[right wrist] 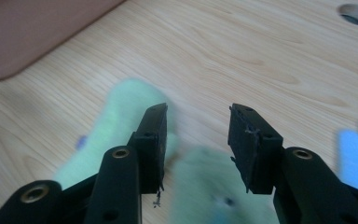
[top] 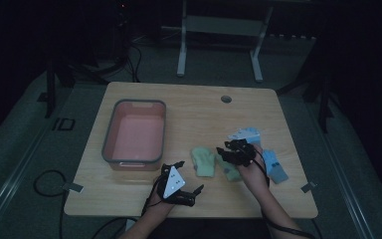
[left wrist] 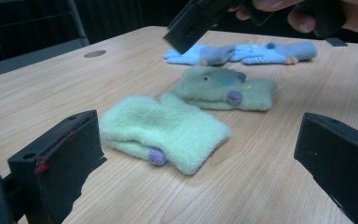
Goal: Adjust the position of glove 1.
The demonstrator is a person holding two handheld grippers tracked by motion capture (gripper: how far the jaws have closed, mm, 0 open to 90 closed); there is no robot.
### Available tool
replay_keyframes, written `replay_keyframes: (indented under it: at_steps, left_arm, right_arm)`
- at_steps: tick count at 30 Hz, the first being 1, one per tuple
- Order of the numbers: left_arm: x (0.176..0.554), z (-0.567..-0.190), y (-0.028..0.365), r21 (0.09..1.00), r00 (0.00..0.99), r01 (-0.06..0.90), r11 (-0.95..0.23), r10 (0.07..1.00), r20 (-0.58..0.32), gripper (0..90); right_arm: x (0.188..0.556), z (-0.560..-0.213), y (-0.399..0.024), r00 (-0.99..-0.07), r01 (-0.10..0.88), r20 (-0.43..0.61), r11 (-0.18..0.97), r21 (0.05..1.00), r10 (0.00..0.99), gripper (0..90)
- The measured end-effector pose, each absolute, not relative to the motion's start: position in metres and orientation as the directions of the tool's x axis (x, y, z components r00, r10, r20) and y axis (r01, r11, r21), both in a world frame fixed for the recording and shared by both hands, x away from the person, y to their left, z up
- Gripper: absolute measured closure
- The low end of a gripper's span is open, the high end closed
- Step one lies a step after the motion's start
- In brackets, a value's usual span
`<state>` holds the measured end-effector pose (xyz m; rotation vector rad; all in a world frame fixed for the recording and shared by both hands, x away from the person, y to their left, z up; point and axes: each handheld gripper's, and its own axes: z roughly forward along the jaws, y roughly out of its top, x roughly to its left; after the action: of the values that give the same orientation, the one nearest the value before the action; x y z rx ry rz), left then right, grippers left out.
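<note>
Hovering over the 2nd green mitten (top: 229, 168), the right gripper (right wrist: 196, 140) has its jaws partly parted, holding nothing. Nearer green mitten (left wrist: 164, 131) lies flat on the table (top: 199, 107), facing the left gripper (top: 181, 175), jaws wide, empty.

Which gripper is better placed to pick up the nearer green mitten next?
Left, probably: the left gripper has open jaws level with the nearer green mitten, nothing between. The right gripper, also open, hangs above the mittens.
</note>
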<state>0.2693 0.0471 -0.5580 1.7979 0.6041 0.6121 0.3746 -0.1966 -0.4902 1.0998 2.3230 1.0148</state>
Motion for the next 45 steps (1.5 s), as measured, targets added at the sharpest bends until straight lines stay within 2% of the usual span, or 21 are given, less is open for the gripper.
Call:
replay_keyframes:
  at_steps: [8,14,15,16,18,22,24,27,31,39,45]
  left_arm:
    - [0.269,-0.558,0.047,0.954,0.735,0.107,-0.281,0.669,0.115,0.5]
    - [0.269,-0.558,0.046,0.952,0.733,0.102,-0.288,0.669,0.123,0.5]
    - [0.269,-0.558,0.047,0.953,0.733,0.102,-0.286,0.670,0.122,0.5]
    - [0.269,-0.558,0.047,0.953,0.733,0.103,-0.285,0.670,0.121,0.5]
    - [0.269,-0.558,0.047,0.953,0.734,0.103,-0.285,0.669,0.121,0.5]
    - [0.269,-0.558,0.046,0.953,0.732,0.103,-0.286,0.671,0.122,0.5]
    - [0.268,-0.558,0.046,0.951,0.728,0.101,-0.292,0.674,0.129,0.5]
    - [0.268,-0.558,0.046,0.951,0.726,0.101,-0.291,0.675,0.129,0.5]
    - [0.269,-0.558,0.046,0.951,0.726,0.103,-0.292,0.675,0.129,0.5]
    - [0.268,-0.558,0.046,0.951,0.726,0.100,-0.294,0.675,0.132,0.5]
    - [0.268,-0.558,0.046,0.952,0.730,0.098,-0.292,0.671,0.130,0.5]
  right_arm:
    - [0.371,-0.509,-0.228,-0.651,0.516,-0.048,0.488,0.704,0.758,57.4]
    - [0.370,-0.525,-0.233,-0.677,0.508,-0.070,0.534,0.676,0.732,56.1]
    - [0.368,-0.539,-0.233,-0.696,0.491,-0.101,0.573,0.657,0.711,55.3]
    - [0.368,-0.540,-0.234,-0.693,0.492,-0.090,0.560,0.666,0.716,55.6]
    - [0.368,-0.541,-0.235,-0.694,0.490,-0.085,0.555,0.672,0.715,57.6]
    - [0.365,-0.544,-0.234,-0.687,0.493,-0.071,0.536,0.685,0.723,72.0]
    - [0.363,-0.544,-0.231,-0.656,0.517,-0.064,0.510,0.688,0.752,79.8]
    - [0.359,-0.538,-0.220,-0.588,0.544,-0.110,0.493,0.679,0.801,84.8]
    - [0.357,-0.521,-0.217,-0.514,0.563,-0.102,0.425,0.709,0.852,85.6]
    - [0.356,-0.485,-0.220,-0.453,0.565,-0.088,0.363,0.741,0.887,85.7]
    - [0.352,-0.486,-0.225,-0.399,0.580,-0.109,0.343,0.739,0.910,85.6]
